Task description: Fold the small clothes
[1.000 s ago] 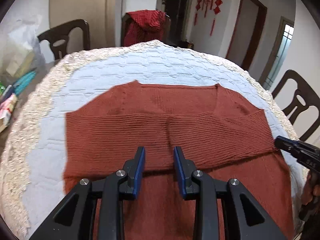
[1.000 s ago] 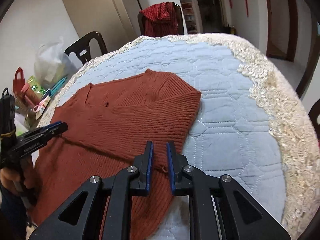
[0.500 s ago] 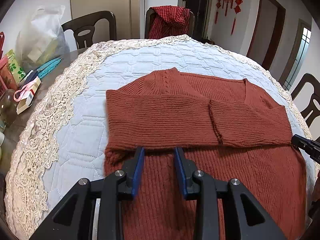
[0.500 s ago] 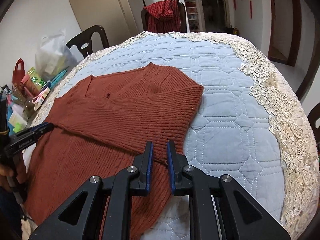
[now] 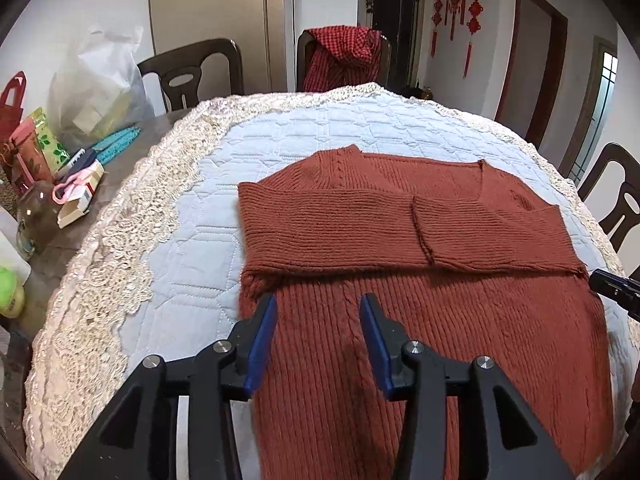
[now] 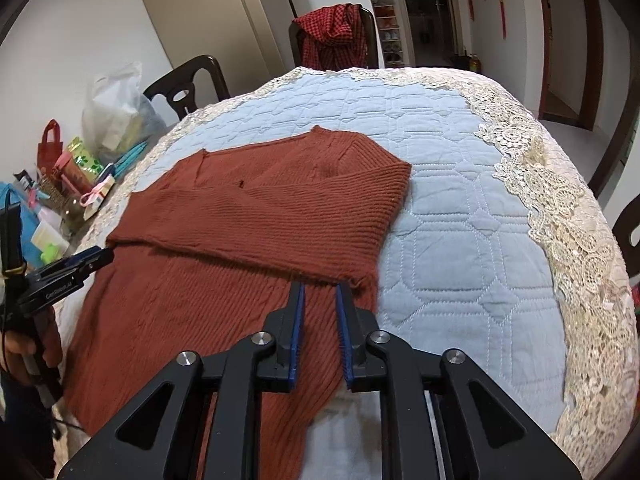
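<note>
Left tongs point(image 5: 318, 312) opening, empty above sweater point(image 5: 400, 280), right tongs point(image 6: 319, 304) parting, gripping nothing.

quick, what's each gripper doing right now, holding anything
Left gripper: jaws opening, nothing gripped, over the rust sweater.
Right gripper: jaws opening, narrow gap, nothing gripped, at the sweater's folded sleeve edge.

Quilted table point(image 5: 192, 272) — rust sweater point(image 5: 440, 320)
</note>
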